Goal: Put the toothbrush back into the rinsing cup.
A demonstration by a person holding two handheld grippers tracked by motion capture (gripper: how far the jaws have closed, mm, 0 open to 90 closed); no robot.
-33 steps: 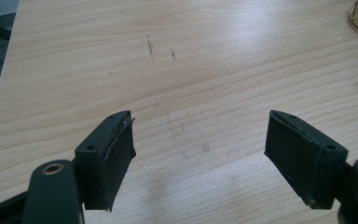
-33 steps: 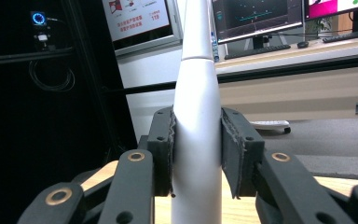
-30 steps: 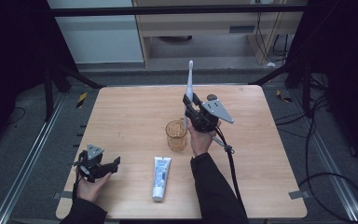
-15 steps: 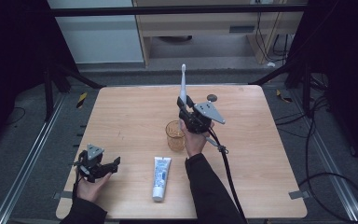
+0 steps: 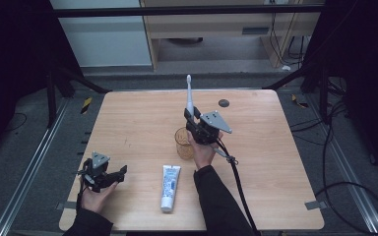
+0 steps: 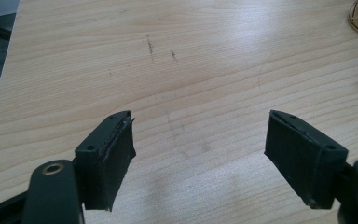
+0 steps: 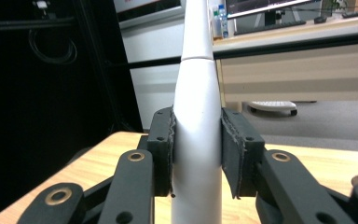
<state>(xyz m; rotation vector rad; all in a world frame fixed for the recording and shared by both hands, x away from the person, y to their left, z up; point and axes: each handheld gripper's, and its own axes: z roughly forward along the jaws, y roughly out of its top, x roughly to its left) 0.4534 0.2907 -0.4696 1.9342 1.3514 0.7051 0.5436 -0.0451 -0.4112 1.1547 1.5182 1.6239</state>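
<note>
sleeves: dark | grippers: black, grey three-cornered plates | jaws: black pads, brass rivets | cable: black

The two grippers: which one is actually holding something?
The right gripper, beside the amber cup, clamps an upright white toothbrush. The left gripper is open and holds nothing.

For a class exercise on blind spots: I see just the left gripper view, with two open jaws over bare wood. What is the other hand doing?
Observer: The right gripper is shut on a white toothbrush, held upright, head up.
Operator: What is the amber rim at my top right corner?
Observer: A clear amber cup, standing just beside the right hand.
Operator: And the white scrap at my right edge?
Observer: Probably the toothpaste tube, lying flat near the table's front edge, between the two hands.
</note>
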